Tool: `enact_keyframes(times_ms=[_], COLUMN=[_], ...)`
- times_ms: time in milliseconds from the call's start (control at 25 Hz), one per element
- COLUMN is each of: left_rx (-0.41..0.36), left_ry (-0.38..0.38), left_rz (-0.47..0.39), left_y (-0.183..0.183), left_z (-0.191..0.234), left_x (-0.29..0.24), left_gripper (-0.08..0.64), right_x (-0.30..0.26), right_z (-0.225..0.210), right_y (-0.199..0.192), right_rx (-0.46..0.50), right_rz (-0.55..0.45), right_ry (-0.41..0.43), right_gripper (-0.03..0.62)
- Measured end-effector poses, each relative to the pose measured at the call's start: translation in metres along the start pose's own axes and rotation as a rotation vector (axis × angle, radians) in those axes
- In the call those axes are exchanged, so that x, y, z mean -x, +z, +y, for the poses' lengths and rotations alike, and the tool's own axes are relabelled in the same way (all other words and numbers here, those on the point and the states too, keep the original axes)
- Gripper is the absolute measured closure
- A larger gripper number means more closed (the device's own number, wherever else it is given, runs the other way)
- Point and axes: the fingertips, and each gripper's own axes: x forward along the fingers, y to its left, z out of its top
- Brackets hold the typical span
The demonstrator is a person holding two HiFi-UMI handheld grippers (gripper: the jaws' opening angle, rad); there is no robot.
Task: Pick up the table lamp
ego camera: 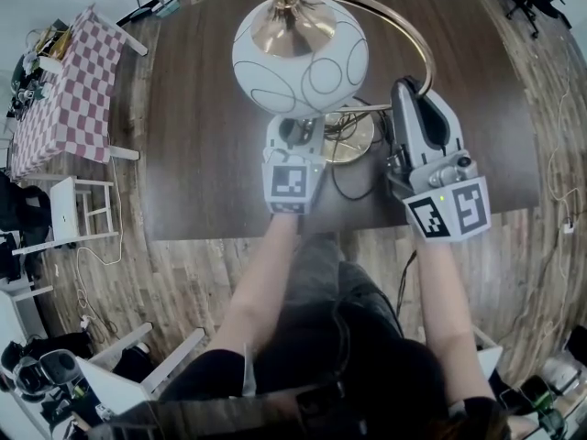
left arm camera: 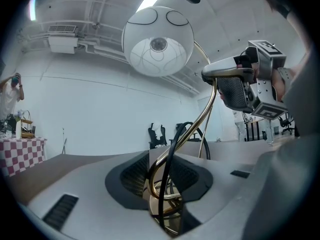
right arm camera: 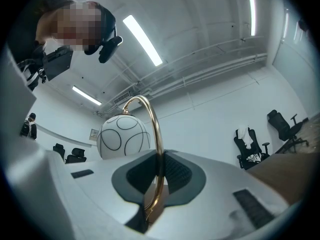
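The table lamp has a white globe shade (ego camera: 300,55) with black rings, a curved brass arm (ego camera: 404,21) and a round brass base (ego camera: 353,140) over the dark table (ego camera: 202,163). My left gripper (ego camera: 295,136) reaches in at the base. In the left gripper view its jaws (left arm camera: 162,184) are shut on the coiled brass tubing (left arm camera: 200,124), with the black cord (left arm camera: 167,169) between them. My right gripper (ego camera: 410,94) is shut on the brass arm (right arm camera: 159,154) higher up, with the globe (right arm camera: 124,135) beyond. Whether the base touches the table is hidden.
The lamp's black cable (ego camera: 344,186) loops on the table toward its near edge. A checked-cloth table (ego camera: 64,90) and a white chair (ego camera: 69,211) stand at the left on the wooden floor. Office chairs (right arm camera: 252,151) stand by the far wall.
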Motion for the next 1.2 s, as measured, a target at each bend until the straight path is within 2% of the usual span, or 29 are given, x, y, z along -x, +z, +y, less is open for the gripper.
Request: enact_keyframes(times_ms=[520,1200], left_rx=[0.005,-0.028], left_ry=[0.016,0.044], left_rz=[-0.006,-0.038], left_y=[0.029,0.063], left_z=[0.005,0.018], left_x=[0.012,0.015], left_gripper=[0.442,0.441], right_x=[-0.005,-0.019], right_z=[0.012,0.019], right_y=[0.028,0.055], right_rx=[-0.009,-0.028], right_rz=[-0.011,-0.063], right_ry=[0.015,0.043], right_gripper=[0.565,0.566])
